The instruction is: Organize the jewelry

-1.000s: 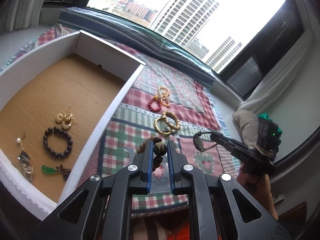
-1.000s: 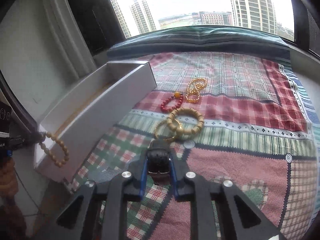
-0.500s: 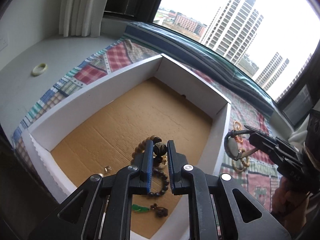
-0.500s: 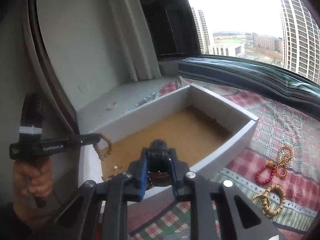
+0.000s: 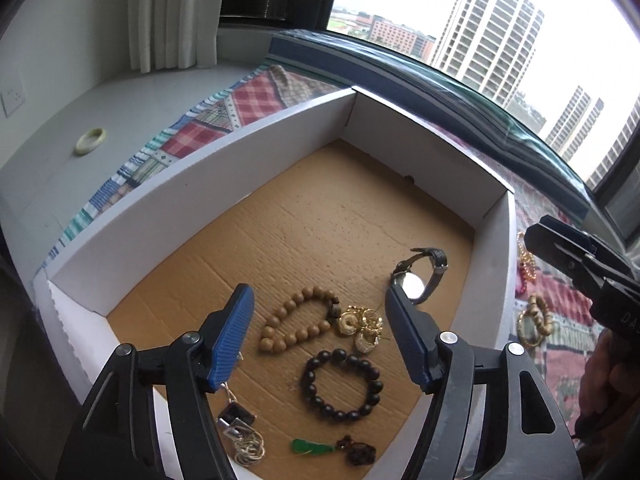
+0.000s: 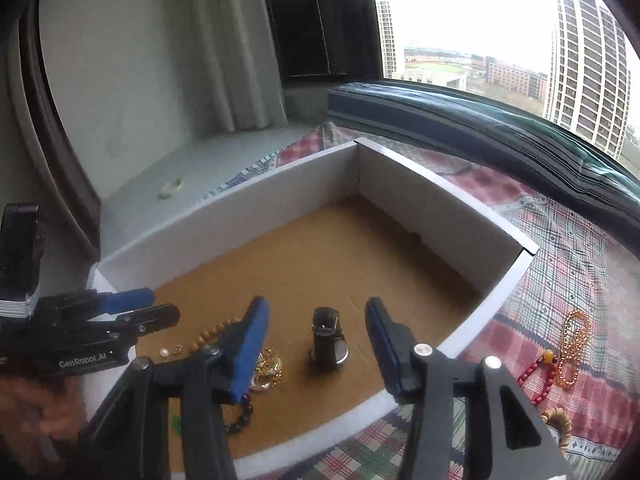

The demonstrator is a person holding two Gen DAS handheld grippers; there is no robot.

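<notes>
Jewelry lies partly sorted: most pieces already rest on the cardboard floor of the white box point(image 5: 280, 128), a few are left out on the patchwork cloth point(image 6: 568, 248).

The left gripper point(image 5: 320, 338) hangs over the near end of the box with its jaws opening and nothing pressed between them. Just ahead of and below its tips lies a tan bead bracelet point(image 5: 296, 322), touching a cluster of gold rings point(image 5: 360, 326). Nearer the tool sits a dark bead bracelet point(image 5: 342, 386), with a green pendant point(image 5: 310, 447) and some silver pieces point(image 5: 240, 436) closer still.

The right gripper point(image 6: 316, 344) is also opening and empty. The wristwatch point(image 6: 328, 344) lies on the box floor directly ahead, between the jaws as seen but free of the pads.

Still outside, to the right of this tool, are a gold chain point(image 6: 574, 346), a red bead bracelet point(image 6: 538, 374) and a tan beaded ring point(image 6: 558, 420) on the cloth. A pale green bangle point(image 5: 91, 141) sits on the sill, well to the left of the box. By my reckoning, the sorting is past halfway, with about four pieces to fetch.
</notes>
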